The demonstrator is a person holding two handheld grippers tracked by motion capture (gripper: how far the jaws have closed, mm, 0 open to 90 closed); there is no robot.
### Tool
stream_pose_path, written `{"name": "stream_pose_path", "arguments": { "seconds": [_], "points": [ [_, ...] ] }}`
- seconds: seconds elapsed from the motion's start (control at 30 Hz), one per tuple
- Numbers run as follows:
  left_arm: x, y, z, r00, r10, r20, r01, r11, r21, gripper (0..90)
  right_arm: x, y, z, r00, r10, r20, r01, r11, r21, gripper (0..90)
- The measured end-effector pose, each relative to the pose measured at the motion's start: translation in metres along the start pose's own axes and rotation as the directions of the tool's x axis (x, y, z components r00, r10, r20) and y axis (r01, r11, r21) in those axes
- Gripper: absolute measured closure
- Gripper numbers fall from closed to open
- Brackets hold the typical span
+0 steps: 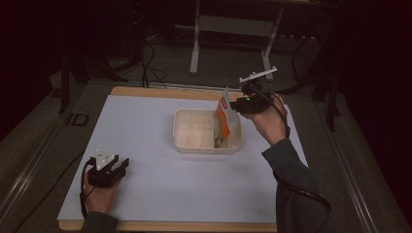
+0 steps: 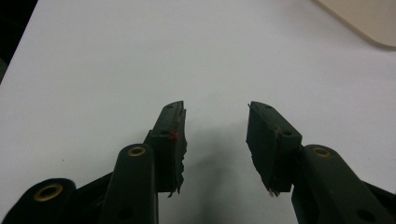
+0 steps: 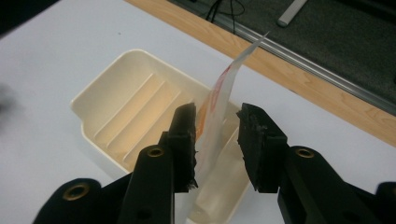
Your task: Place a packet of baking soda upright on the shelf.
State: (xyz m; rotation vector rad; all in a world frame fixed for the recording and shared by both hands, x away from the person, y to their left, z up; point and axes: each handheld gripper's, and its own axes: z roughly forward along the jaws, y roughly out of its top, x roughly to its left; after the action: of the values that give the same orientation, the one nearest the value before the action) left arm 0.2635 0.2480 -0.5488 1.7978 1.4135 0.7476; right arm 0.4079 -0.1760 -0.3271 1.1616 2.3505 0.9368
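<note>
Standing upright in cream tray (image 1: 194,143): pouch (image 1: 227,121), between released right gripper (image 3: 215,140) fingers; left gripper (image 2: 215,140) released.

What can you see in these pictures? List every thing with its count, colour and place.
Shallow plastic tray: one, cream, middle of the table.
Sealed plastic pouch: one, white and orange, standing on end at the tray's right end.
Flat table top: one, pale, with a wooden edge.
Metal frame stand: one, grey, on the floor beyond the table.
Left gripper: black, open, near corner of table.
Right gripper: black, open, pouch between its jaws.
</note>
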Motion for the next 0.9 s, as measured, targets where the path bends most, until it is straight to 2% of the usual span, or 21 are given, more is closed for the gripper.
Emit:
{"name": "stream_pose_path", "arguments": {
  "seconds": [0.23,0.37,0.5,0.63,0.77,0.9],
  "points": [
    [0.0,0.0,-0.001,1.0,0.001,-0.002,-0.001,1.0,-0.003,56.6,-0.009,-0.01,-0.019,0.9998,0.015,-0.008,-0.016,0.999,-0.039,62.4],
    [0.0,0.0,-0.001,1.0,0.003,-0.004,-0.003,1.0,-0.003,56.6,-0.015,-0.021,-0.026,0.9998,0.017,-0.011,-0.017,0.999,-0.048,62.3],
    [0.0,0.0,-0.001,1.0,-0.001,-0.004,0.001,1.0,-0.009,56.5,-0.021,-0.035,-0.031,0.9985,0.042,-0.034,-0.045,0.996,-0.078,62.2],
    [0.0,0.0,-0.001,1.0,-0.002,-0.005,0.002,1.0,-0.01,56.5,-0.028,-0.05,-0.035,0.9955,0.076,-0.056,-0.083,0.989,-0.121,62.6],
    [0.0,0.0,-0.002,1.0,-0.001,-0.006,0.001,0.9999,-0.013,56.5,-0.033,-0.067,-0.035,0.9893,0.115,-0.09,-0.129,0.977,-0.17,62.6],
    [0.0,0.0,-0.002,1.0,-0.003,-0.009,0.003,0.9999,-0.011,56.4,-0.037,-0.088,-0.031,0.9821,0.151,-0.113,-0.171,0.965,-0.197,62.5]
  ]
}}
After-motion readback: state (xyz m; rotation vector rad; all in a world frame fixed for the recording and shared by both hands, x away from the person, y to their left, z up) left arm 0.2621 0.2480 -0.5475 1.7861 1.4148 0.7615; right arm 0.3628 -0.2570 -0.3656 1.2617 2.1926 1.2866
